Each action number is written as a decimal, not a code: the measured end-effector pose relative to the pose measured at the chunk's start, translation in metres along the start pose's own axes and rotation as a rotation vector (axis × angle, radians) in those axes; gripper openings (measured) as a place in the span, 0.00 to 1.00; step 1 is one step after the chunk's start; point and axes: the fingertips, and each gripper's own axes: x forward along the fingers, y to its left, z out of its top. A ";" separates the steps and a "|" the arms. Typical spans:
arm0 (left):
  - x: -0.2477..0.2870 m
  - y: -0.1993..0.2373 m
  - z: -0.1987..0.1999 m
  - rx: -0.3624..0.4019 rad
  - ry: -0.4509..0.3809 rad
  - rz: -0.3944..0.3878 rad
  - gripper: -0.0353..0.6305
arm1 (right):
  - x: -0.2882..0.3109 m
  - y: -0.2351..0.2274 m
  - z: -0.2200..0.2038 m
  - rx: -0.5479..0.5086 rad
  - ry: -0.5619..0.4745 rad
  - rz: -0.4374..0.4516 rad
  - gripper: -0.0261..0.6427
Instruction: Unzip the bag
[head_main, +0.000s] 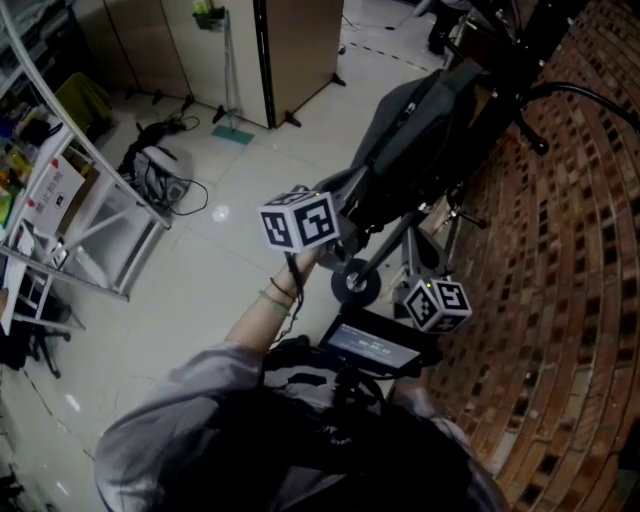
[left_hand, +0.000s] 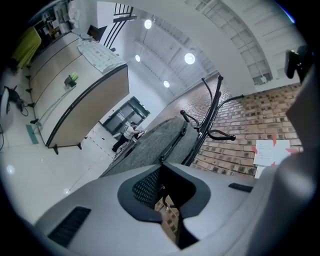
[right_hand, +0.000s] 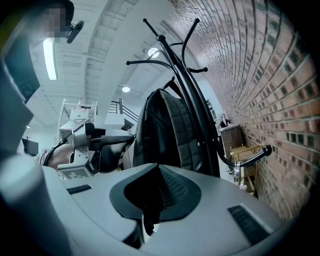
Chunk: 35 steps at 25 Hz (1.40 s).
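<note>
We are looking at a dark grey fabric backpack (head_main: 420, 120) hanging on a black metal coat rack (right_hand: 186, 80), right beside a red brick wall (head_main: 570, 250) and above a glossy white tiled floor (head_main: 200, 290). The backpack is hanging upright off the rack's top, with its lower end nearest both claws.

The left claw (left_hand: 162, 175) is reaching up at the backpack's lower end, and its jaws are sitting fully together. A small thin piece (left_hand: 166, 206) is showing just at the tips; we are finding it too small to name, and we cannot tell if it is a zip pull.

The right claw (right_hand: 159, 175) is sitting lower and closer to the brick wall, pointing at the backpack's side. Its jaws are also meeting, pinching a narrow dark strip (right_hand: 146, 220) that is hanging down below them. We cannot tell where that strip is joining the backpack.

In the head view the two claws are sitting near each other, not touching. A person's sleeve (head_main: 190, 410) is filling the bottom of that view.
</note>
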 end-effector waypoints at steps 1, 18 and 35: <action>-0.001 0.002 -0.002 0.001 0.004 0.005 0.06 | 0.001 0.000 -0.001 0.004 0.002 0.002 0.02; -0.017 0.028 -0.032 -0.017 0.050 0.069 0.07 | 0.000 0.002 -0.007 0.001 0.015 0.008 0.02; -0.035 0.048 -0.056 -0.055 0.078 0.113 0.07 | -0.003 0.002 -0.016 -0.002 0.042 0.003 0.02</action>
